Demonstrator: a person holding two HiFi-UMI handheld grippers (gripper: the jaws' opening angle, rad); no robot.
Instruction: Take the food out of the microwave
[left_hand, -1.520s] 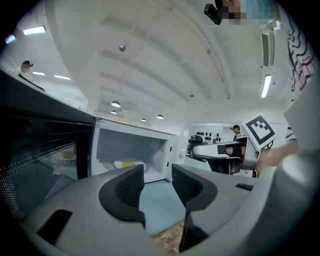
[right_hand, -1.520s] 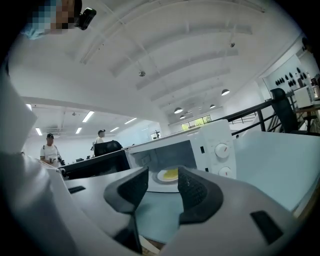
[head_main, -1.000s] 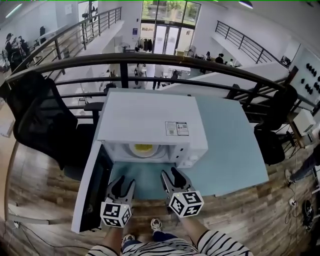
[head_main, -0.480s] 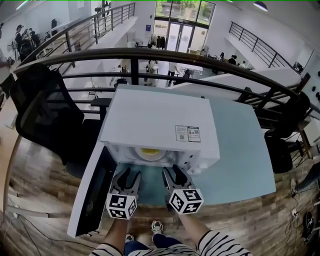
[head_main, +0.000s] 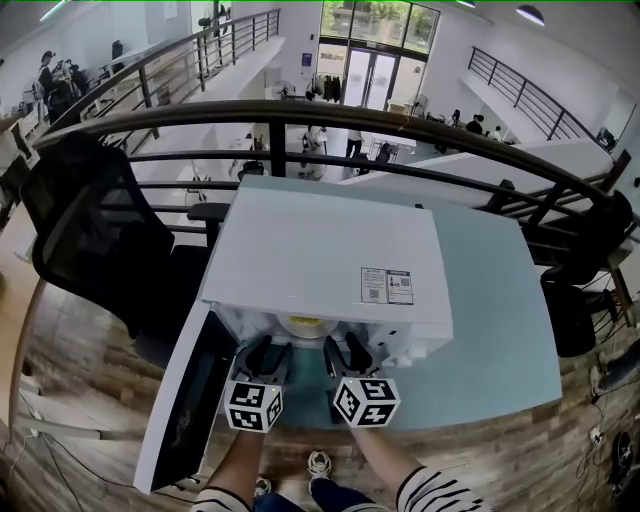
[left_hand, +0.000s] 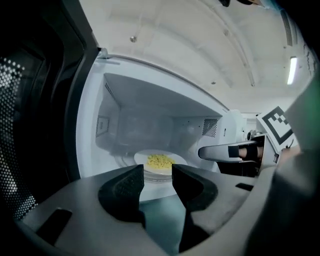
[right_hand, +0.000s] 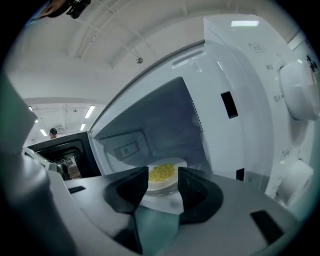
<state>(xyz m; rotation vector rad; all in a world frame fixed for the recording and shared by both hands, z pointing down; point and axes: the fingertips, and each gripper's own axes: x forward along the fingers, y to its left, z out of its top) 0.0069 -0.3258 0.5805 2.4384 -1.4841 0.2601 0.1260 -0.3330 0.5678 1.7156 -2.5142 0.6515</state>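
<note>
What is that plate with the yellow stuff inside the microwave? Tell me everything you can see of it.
The plate is round, white and shallow, and looks like ceramic or glass. It lies flat near the middle of the cavity of the microwave, whose door stands open. A small heap of yellow, crumbly food sits at its centre. The left gripper and the right gripper are at the opening with their jaws apart, and neither touches the plate.
</note>
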